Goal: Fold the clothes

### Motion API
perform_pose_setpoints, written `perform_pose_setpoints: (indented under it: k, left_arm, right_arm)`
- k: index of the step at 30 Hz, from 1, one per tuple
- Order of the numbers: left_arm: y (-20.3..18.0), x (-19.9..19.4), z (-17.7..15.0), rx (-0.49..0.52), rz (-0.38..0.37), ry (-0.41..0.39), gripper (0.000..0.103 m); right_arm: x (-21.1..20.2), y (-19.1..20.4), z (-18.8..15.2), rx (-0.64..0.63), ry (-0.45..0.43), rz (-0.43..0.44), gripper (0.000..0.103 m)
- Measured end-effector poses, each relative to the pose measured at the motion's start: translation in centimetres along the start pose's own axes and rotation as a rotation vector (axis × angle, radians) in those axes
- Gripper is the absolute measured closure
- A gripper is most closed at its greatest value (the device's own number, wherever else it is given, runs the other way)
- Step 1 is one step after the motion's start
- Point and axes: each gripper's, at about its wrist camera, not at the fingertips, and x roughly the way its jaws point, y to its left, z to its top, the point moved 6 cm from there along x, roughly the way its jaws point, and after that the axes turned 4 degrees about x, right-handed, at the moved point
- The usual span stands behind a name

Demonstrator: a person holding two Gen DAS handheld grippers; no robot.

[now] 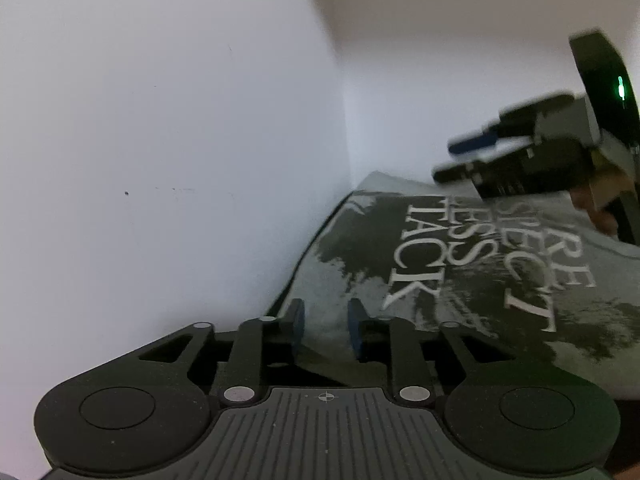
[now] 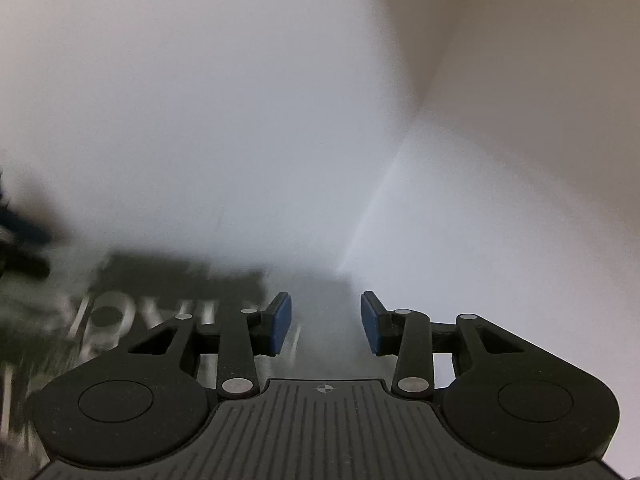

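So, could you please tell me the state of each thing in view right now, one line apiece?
T-shirt: lying spread flat by the wall, printed side up, not gripped by either gripper.
Left gripper: jaws open, nothing between them, low over the shirt's near edge.
Right gripper: jaws open, empty, blurred with motion, above the shirt.
Wall: white, bare, a few small marks.

A plain indoor room, most likely in a home. Bare white walls (image 1: pixel 160 140) meet in a corner (image 1: pixel 344 120), one of them carrying a few small scuff marks (image 1: pixel 127 193). A grey printed T-shirt (image 1: pixel 460 272) with large white lettering lies spread flat against that corner. Nothing in view says which room it is.
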Motion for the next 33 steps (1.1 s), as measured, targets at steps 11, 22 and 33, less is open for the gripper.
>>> perform_pose_setpoints:
  k: [11, 22, 33]
  left_arm:
    - [-1.1, -1.2, -2.7, -0.076, -0.108, 0.029, 0.062]
    - [0.8, -1.2, -1.5, -0.197, -0.110, -0.013, 0.051]
    - [3.0, 1.3, -2.6, -0.334, -0.137, 0.021, 0.047]
  right_arm:
    - [-4.2, 0.2, -3.0, 0.077, 0.114, 0.078, 0.065]
    - [-3.3, -2.5, -2.6, 0.146, 0.198, 0.002, 0.061]
    - [2.0, -3.7, -1.3, 0.326, 0.211, 0.117, 0.056]
